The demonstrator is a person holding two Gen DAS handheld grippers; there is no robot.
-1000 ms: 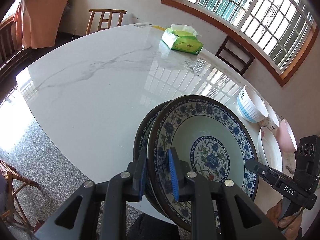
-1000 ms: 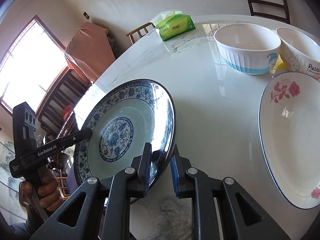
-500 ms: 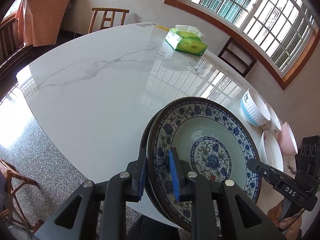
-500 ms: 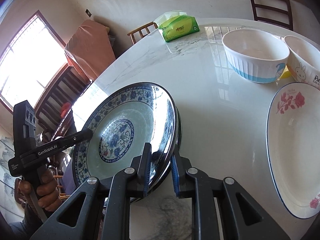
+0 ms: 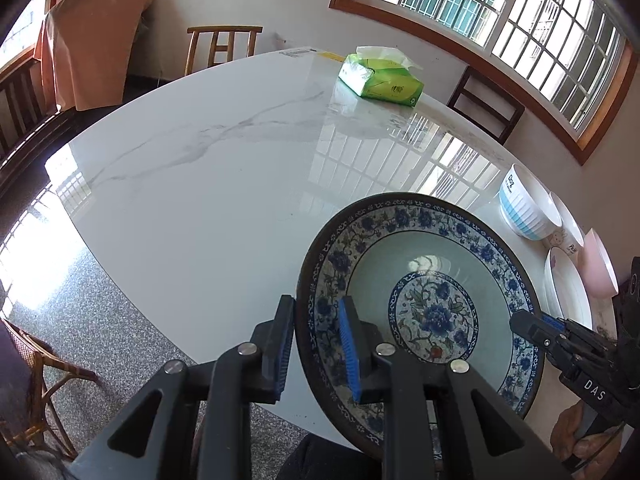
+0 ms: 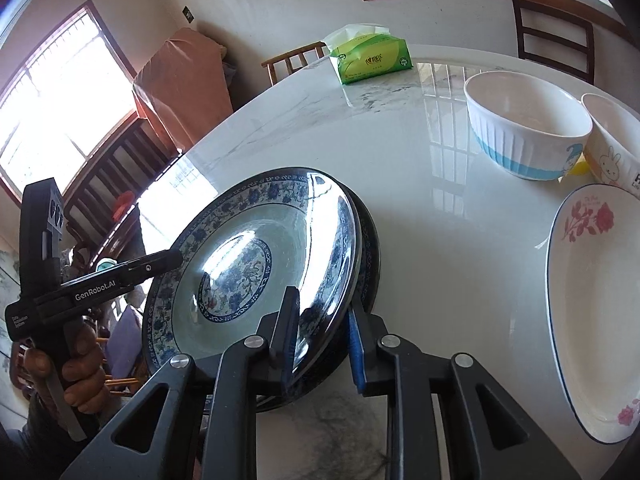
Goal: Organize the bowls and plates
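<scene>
A blue floral plate [image 5: 420, 280] rests nested on a second, matching plate [image 6: 370, 256] at the near edge of the white marble table [image 5: 200, 200]. My left gripper [image 5: 316, 344] is shut on the upper plate's left rim. It also shows in the right wrist view, where the left gripper [image 6: 160, 262] reaches in from the left. My right gripper [image 6: 322, 344] straddles the opposite rim. Its jaws are opening, with the rim still between the pads, which no longer look pressed on it. In the left wrist view the right gripper [image 5: 534, 326] sits at the plate's right edge.
To the right stand a white bowl with a blue band [image 6: 528, 128], a rabbit bowl [image 6: 612, 148], a pink bowl [image 5: 598, 264] and a white plate with roses [image 6: 592, 320]. A green tissue pack [image 5: 380, 80] lies at the far side. Chairs surround the table.
The upper plate has sunk onto the lower one, whose rim no longer shows in the left wrist view. The right gripper's jaws have widened around the rim.
</scene>
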